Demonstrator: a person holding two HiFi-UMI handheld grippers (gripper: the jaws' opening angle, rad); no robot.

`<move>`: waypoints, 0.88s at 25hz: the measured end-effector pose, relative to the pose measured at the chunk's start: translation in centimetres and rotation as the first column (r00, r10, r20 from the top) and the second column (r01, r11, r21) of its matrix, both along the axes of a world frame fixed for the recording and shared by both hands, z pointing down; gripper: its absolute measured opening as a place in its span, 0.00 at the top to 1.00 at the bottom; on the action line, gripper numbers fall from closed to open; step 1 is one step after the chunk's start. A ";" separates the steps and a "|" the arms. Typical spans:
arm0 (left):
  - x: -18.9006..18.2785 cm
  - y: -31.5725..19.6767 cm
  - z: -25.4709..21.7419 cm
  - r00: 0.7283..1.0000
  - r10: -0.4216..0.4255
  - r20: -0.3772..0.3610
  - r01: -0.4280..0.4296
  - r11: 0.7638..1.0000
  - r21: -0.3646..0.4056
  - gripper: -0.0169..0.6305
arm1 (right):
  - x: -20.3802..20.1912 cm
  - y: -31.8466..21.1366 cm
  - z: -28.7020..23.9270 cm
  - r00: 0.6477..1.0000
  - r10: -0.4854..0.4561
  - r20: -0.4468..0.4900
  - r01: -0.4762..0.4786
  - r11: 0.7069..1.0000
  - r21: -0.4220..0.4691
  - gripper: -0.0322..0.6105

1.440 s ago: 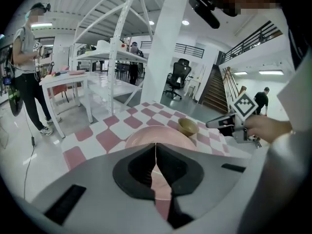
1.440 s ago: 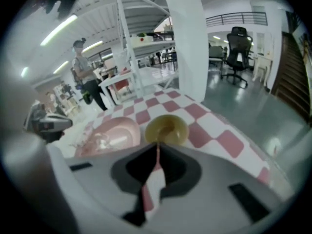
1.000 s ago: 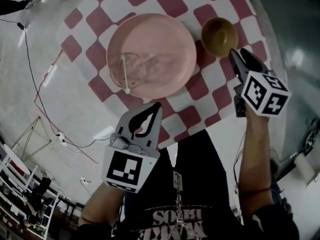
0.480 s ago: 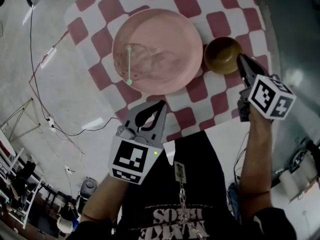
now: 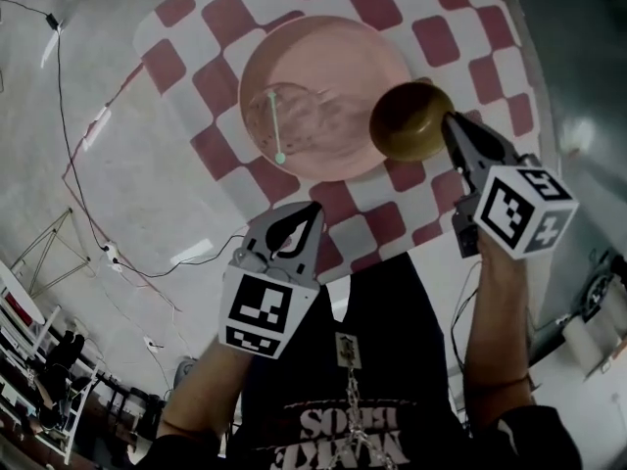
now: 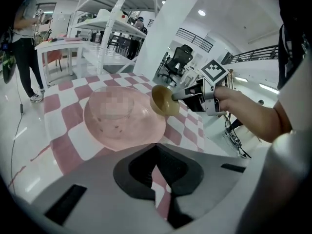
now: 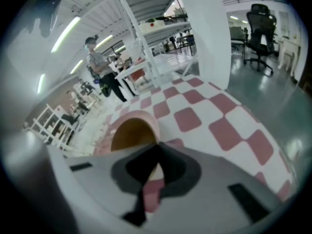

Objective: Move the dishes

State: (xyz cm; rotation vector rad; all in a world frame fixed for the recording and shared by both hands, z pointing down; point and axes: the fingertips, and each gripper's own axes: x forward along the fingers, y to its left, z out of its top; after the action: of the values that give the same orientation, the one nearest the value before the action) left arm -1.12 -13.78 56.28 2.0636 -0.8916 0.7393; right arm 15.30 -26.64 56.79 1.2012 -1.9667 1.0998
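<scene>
A small brown bowl point(image 5: 409, 120) hangs tilted above the right edge of the big pink plate point(image 5: 328, 96), and my right gripper point(image 5: 449, 120) is shut on its near rim. The left gripper view shows the bowl point(image 6: 163, 100) lifted off the cloth beside the plate point(image 6: 124, 118). In the right gripper view, the bowl's inside point(image 7: 132, 133) sits just past my right gripper point(image 7: 157, 144). A thin pale-green stick point(image 5: 274, 123) lies on the plate's left part. My left gripper point(image 5: 312, 207) is shut and empty, near the table's front edge, short of the plate. In its own view the left gripper point(image 6: 156, 145) holds nothing.
A red-and-white checked cloth point(image 5: 206, 18) covers the round table. Cables point(image 5: 108, 253) trail over the floor at the left. White racks point(image 6: 105, 28) and a standing person point(image 6: 22, 48) are beyond the table, an office chair point(image 7: 258, 16) to the right.
The right gripper's jaws, open beside the bowl a second ago, have shut on its rim. The bowl has since risen and moved left, over the plate's edge. The left gripper barely moved.
</scene>
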 end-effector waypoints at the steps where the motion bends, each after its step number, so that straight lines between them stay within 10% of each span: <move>1: -0.6 0.2 0.1 1.000 0.003 0.000 -0.003 1.000 -0.002 0.93 | -1.0 0.3 0.2 1.000 -0.002 0.006 0.002 1.000 -0.004 0.89; 22: -4.5 1.7 -1.2 0.996 0.083 -0.021 -0.083 0.996 0.019 0.93 | -4.3 2.8 0.3 0.987 0.002 -0.159 0.015 0.995 0.102 0.71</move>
State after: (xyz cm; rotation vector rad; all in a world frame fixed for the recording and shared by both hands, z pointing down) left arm -5.64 -12.11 55.06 2.1319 -0.8077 0.7542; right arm 11.02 -23.86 57.07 1.2938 -1.9220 0.8798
